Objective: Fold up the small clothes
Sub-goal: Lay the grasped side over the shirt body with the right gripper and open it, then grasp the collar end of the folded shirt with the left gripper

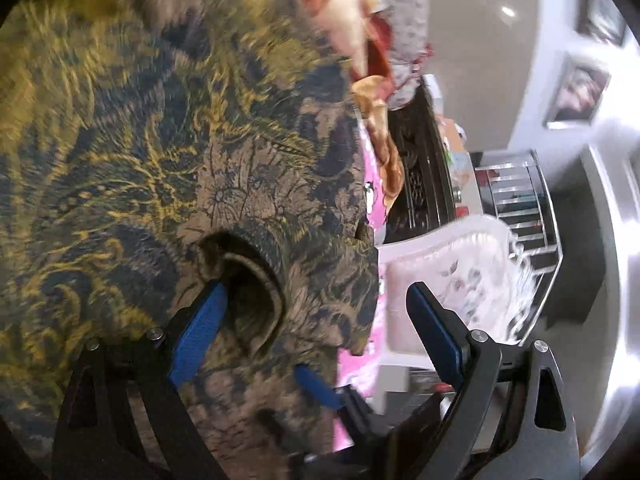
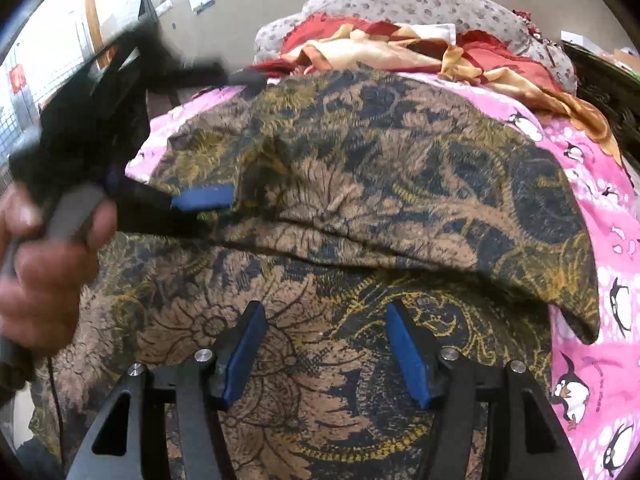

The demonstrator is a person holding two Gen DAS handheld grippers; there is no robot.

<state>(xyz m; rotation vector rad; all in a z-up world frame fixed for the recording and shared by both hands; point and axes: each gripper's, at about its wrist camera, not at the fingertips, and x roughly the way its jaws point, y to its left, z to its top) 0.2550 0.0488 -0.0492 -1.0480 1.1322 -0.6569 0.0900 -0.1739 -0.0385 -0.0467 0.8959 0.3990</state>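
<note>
Nearest, the right gripper (image 2: 326,354) hangs with jaws wide apart, holding nothing, over the brown, navy and gold patterned garment (image 2: 360,208). The left gripper (image 1: 316,320), jaws spread, noses its folded edge. Beneath lies a pink penguin-print sheet (image 2: 600,280); red-and-gold clothes (image 2: 384,48) are heaped beyond.

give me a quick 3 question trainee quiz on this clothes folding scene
1. True or false: the right gripper is clamped shut on the patterned garment.
2. What lies directly under the patterned garment?
A. a pink penguin-print sheet
B. a bare wooden table
C. a blue towel
3. Fill in: the left gripper has its jaws ____.

Key
1. False; its jaws stand open above the cloth.
2. A
3. open, with a raised fold of the garment lying between them.
</note>
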